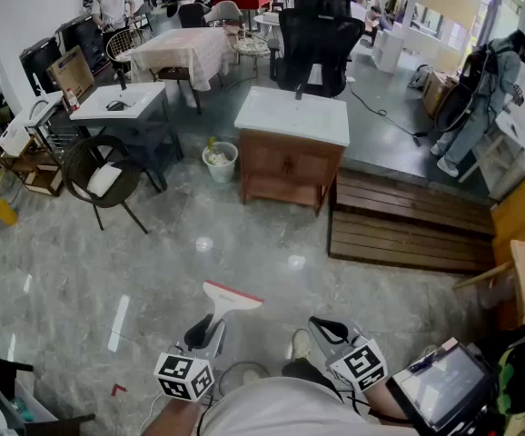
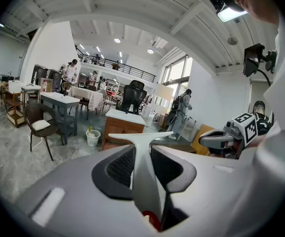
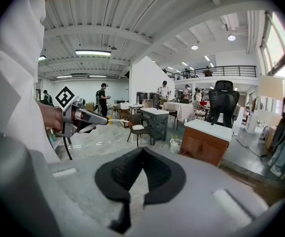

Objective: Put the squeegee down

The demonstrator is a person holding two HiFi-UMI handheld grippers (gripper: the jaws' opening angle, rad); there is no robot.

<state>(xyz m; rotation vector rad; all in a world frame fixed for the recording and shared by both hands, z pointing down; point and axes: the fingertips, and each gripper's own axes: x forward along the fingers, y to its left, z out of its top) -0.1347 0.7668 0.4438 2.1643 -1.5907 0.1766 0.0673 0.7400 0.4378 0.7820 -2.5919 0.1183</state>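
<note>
A white squeegee (image 1: 230,300) with a red blade edge sticks out forward from my left gripper (image 1: 204,332), low in the head view above the marbled floor. In the left gripper view its handle (image 2: 143,174) runs up between the two black pads, which press on it, and its blade (image 2: 140,137) spreads crosswise beyond the tips. My left gripper (image 2: 143,168) is shut on that handle. My right gripper (image 1: 327,331) hangs to the right of it, apart from the squeegee. In its own view the right gripper (image 3: 142,154) has its pads together with nothing between them.
Ahead stands a wooden cabinet (image 1: 290,157) with a white top, and a white bucket (image 1: 219,163) sits left of it. A dark wicker chair (image 1: 100,178) and a grey table (image 1: 120,104) are at the left. Wooden steps (image 1: 410,222) lie at the right, with a person (image 1: 480,98) beyond.
</note>
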